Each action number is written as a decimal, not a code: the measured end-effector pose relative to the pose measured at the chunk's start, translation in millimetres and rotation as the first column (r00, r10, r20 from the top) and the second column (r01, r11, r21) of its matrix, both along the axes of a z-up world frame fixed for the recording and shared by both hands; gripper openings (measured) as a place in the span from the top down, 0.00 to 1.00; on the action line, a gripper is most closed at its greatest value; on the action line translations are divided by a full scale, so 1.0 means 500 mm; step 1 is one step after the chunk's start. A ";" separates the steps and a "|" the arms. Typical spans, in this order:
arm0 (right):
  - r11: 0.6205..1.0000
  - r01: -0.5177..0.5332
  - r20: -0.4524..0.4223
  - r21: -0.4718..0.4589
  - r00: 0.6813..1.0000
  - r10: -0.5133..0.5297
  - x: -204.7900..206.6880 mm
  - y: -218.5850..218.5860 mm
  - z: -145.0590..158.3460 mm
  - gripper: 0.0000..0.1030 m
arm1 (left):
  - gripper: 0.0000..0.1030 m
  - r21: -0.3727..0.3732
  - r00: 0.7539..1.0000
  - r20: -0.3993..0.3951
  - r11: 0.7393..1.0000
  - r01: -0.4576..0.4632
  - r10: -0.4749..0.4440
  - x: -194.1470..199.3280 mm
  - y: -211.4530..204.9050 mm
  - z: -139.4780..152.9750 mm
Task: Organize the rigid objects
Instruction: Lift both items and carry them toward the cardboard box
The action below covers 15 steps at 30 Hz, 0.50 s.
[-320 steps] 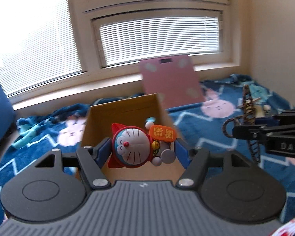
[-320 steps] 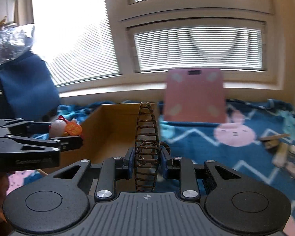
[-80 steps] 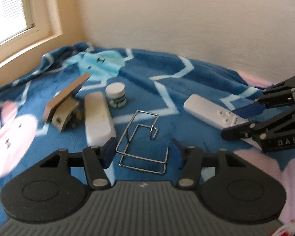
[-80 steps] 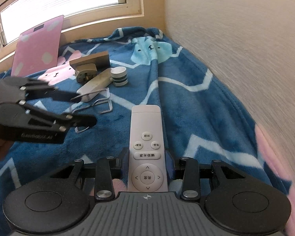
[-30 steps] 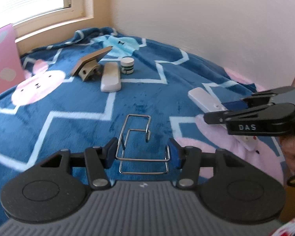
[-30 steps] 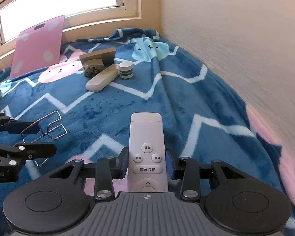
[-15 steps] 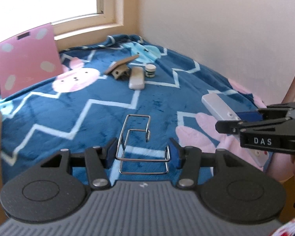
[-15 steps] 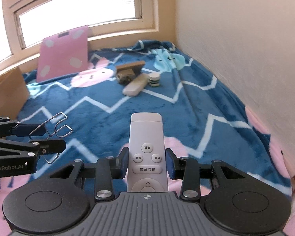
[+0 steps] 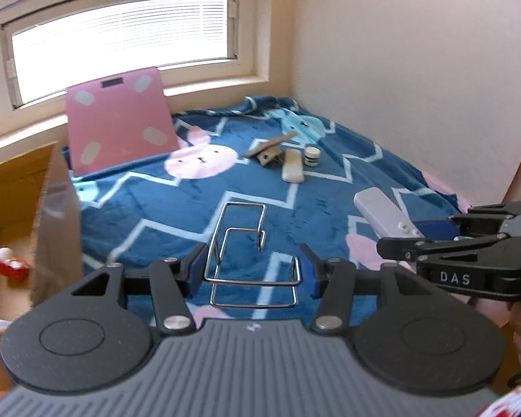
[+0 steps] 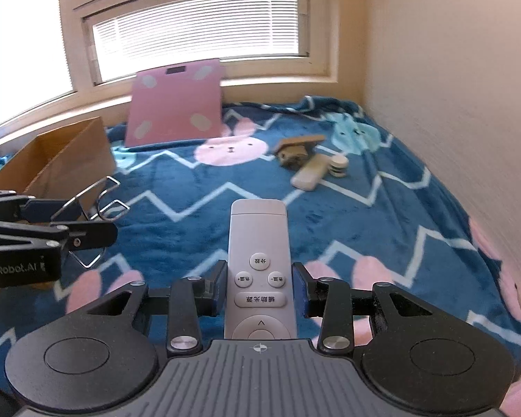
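The right gripper (image 10: 259, 290) is clamping a grey remote (image 10: 258, 260) printed "辅助光源"; the left gripper (image 9: 251, 267), marked "GenRobot.AI", is clamping a wire rack (image 9: 245, 243). Both are hanging over the blue bunny blanket (image 10: 382, 215), the cardboard box (image 10: 62, 160) sitting at its far left edge.

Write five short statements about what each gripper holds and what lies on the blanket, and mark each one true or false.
1. The left gripper holds a wire rack. True.
2. The right gripper is empty. False: it grips a white remote.
3. The pink scale lies flat. False: it leans against the window sill.
4. The cardboard box is open. True.
5. A small round jar sits inside the box. False: it sits on the blanket.
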State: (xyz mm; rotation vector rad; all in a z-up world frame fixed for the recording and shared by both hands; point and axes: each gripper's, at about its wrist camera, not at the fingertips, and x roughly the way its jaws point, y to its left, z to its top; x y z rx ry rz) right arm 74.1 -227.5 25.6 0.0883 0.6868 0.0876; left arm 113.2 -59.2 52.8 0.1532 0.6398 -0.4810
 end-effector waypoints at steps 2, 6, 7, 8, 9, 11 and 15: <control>1.000 -0.014 0.006 -0.003 1.000 0.014 -0.002 0.016 0.006 0.66 | 0.52 -0.001 1.000 0.007 1.000 -0.012 0.012 -0.005 0.017 0.009; 0.999 -0.040 0.013 -0.005 0.999 0.040 0.000 0.042 0.015 0.66 | 0.52 -0.006 0.999 0.016 0.999 -0.036 0.036 -0.013 0.052 0.023; 0.999 -0.047 0.015 -0.006 0.999 0.047 0.000 0.049 0.017 0.66 | 0.52 -0.008 0.999 0.018 0.999 -0.043 0.043 -0.014 0.061 0.026; 0.999 -0.054 0.016 -0.007 0.998 0.054 0.001 0.056 0.019 0.66 | 0.52 -0.009 0.999 0.020 0.999 -0.049 0.049 -0.015 0.067 0.029; 0.998 -0.060 0.017 -0.008 0.998 0.060 0.001 0.062 0.020 0.66 | 0.52 -0.009 0.998 0.023 0.998 -0.056 0.057 -0.016 0.076 0.032; 0.997 -0.074 0.018 -0.008 0.997 0.074 0.004 0.076 0.021 0.66 | 0.52 -0.011 0.997 0.026 0.997 -0.070 0.070 -0.017 0.093 0.037; 0.995 -0.099 0.017 -0.007 0.995 0.100 0.010 0.099 0.023 0.66 | 0.52 -0.010 0.995 0.028 0.996 -0.094 0.094 -0.015 0.124 0.043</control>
